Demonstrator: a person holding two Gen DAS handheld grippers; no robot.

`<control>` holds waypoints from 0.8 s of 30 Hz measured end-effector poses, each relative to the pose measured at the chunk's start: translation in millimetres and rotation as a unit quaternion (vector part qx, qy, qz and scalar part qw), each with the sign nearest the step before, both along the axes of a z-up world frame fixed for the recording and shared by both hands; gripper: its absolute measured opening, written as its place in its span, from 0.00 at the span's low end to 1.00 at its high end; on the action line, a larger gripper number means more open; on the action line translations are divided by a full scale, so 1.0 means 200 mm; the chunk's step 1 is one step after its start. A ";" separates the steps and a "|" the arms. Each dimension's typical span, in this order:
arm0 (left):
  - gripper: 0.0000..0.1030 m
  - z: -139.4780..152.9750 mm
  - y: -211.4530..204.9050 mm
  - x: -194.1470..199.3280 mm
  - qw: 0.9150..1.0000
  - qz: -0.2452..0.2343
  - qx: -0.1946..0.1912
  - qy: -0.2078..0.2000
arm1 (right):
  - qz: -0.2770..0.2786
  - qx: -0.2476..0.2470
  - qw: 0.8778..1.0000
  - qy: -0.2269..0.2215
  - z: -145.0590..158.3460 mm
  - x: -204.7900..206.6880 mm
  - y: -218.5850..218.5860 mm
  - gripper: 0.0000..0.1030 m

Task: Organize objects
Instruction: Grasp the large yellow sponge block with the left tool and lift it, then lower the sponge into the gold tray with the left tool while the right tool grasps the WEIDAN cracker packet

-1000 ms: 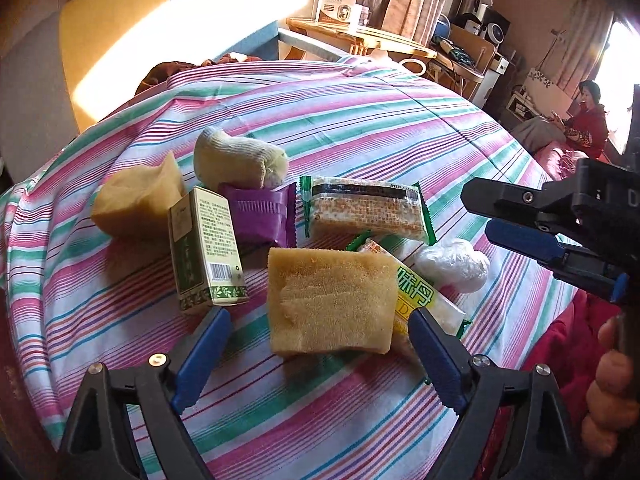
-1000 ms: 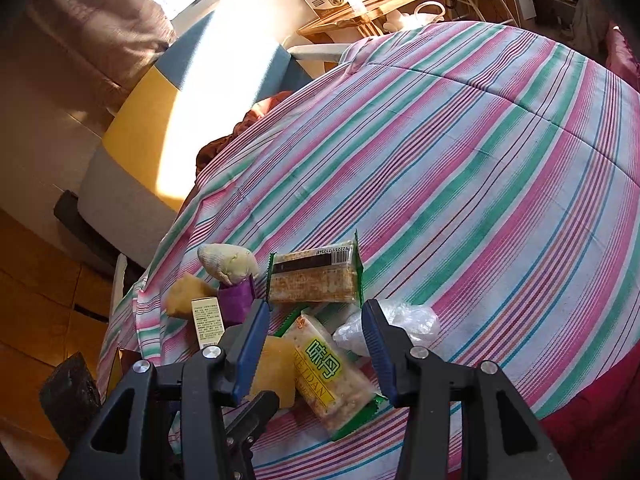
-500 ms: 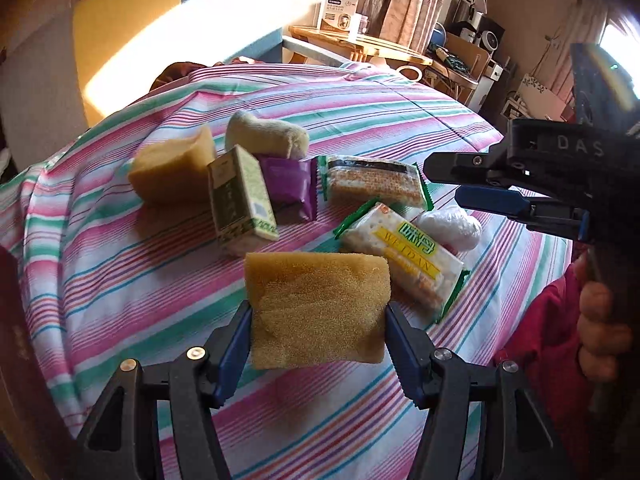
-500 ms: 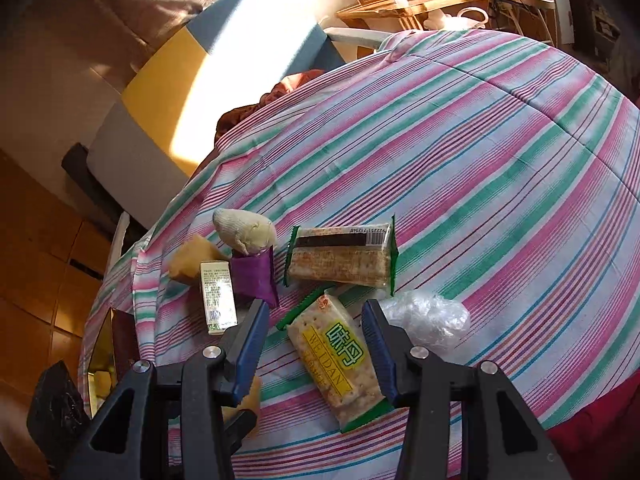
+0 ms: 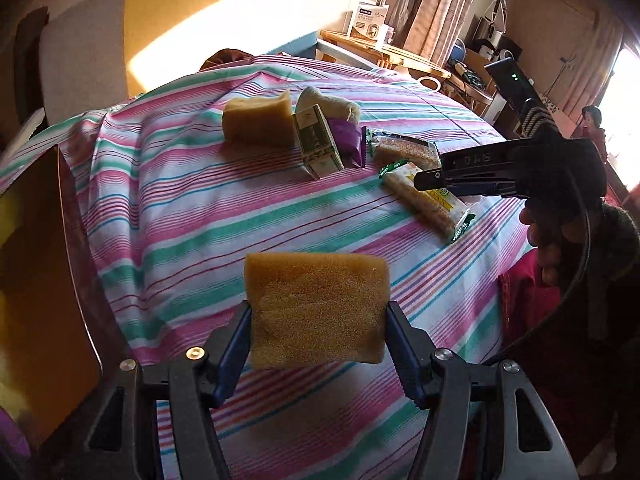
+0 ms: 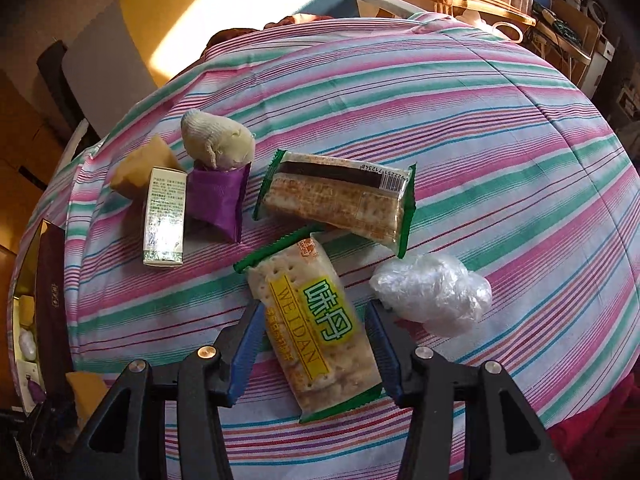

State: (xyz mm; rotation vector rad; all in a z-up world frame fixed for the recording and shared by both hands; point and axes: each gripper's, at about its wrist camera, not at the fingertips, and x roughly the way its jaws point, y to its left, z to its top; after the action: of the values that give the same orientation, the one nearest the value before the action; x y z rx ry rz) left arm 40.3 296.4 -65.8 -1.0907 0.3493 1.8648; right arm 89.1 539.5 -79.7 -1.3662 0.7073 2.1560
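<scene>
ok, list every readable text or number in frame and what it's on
"WEIDAN", with two large green Chinese characters: cracker pack between the right gripper's opening jaws.
"DAS": side of the right gripper, seen from the left wrist view.
Barcode digits on the other cracker pack: too small to read reliably.
Small print on the green-and-white box: blurred.
Print on the far white carton: unreadable.

Box (image 6: 24,304) cut off at left edge (contents too small).
</scene>
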 end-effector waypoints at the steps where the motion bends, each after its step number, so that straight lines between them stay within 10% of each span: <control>1: 0.62 0.01 -0.01 0.01 1.000 0.001 0.002 0.000 | 0.002 0.003 1.000 -0.007 -0.01 -0.01 0.00 0.51; 14: 0.62 0.22 -0.26 -0.02 0.998 0.031 0.050 -0.003 | 0.068 0.077 0.992 -0.073 -0.07 -0.09 -0.13 0.47; 24: 0.62 0.36 -0.76 -0.53 0.980 0.191 0.051 0.000 | 0.080 0.075 0.991 -0.077 -0.07 -0.08 -0.14 0.47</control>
State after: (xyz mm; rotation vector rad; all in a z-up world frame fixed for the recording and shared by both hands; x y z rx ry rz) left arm -66.5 144.5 6.3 -1.1456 0.0417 2.1927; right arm 74.0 512.2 -94.0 -1.5331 0.3798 2.1470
